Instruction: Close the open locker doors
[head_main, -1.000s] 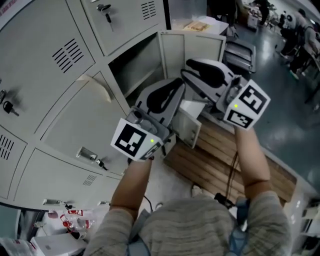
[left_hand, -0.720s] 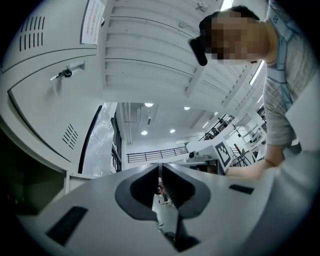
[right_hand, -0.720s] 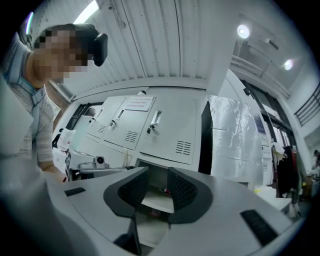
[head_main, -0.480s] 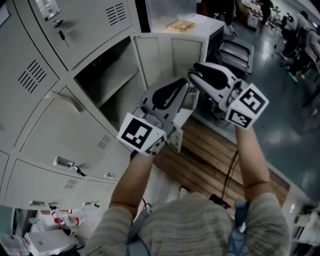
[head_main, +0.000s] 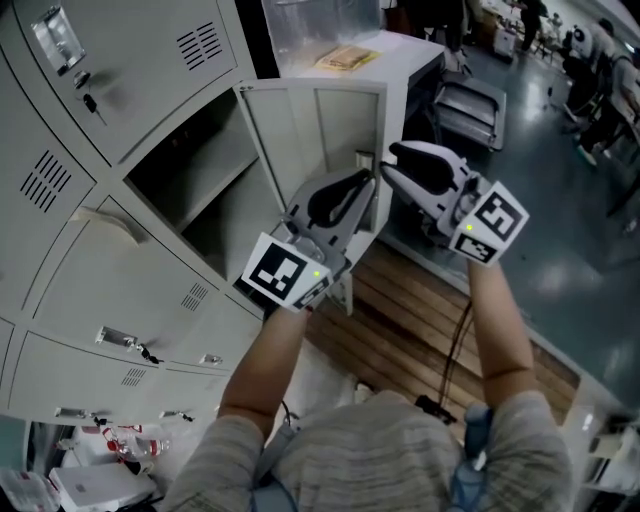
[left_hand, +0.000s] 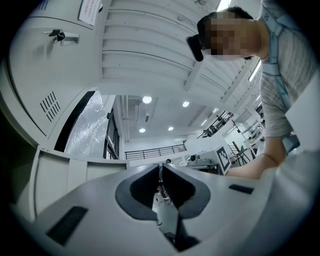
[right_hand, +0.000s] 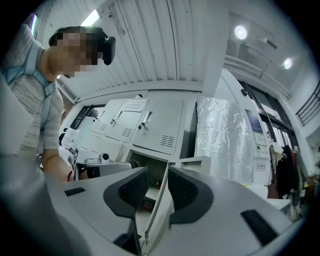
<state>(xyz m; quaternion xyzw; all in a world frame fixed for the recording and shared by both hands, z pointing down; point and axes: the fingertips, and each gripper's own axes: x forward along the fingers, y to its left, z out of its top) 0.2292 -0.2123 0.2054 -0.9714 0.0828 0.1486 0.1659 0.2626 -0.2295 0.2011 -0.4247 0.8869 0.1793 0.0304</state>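
Your L forearm (head_main: 262, 370) & R forearm (head_main: 500, 320) run up from 6 o'clock in the head view. The L gripper (head_main: 362, 180) sits at centre, w/ the R gripper (head_main: 392, 158) just beside it toward 1 o'clock. In the L gripper view the L gripper (left_hand: 160, 170) is clenched, tips meeting. In the R gripper view the R gripper (right_hand: 157, 172) is released, jaws parted. The thin free edge of the open pale grey steel locker door (right_hand: 160, 207) runs up betw. them. In the head view that door (head_main: 310, 125) stands swung out at 12 o'clock, inner face toward you, free edge right by both grippers' tips. Its dark open compartment (head_main: 190, 170) lies at 10 o'clock. Closed grey locker fronts (head_main: 120, 50) w/ vents & keys fill 8–11 o'clock. A brown slatted wooden platform (head_main: 430, 320) lies below at 4–5 o'clock. Past it, a glossy dark floor (head_main: 560, 170) at 2–3 o'clock.
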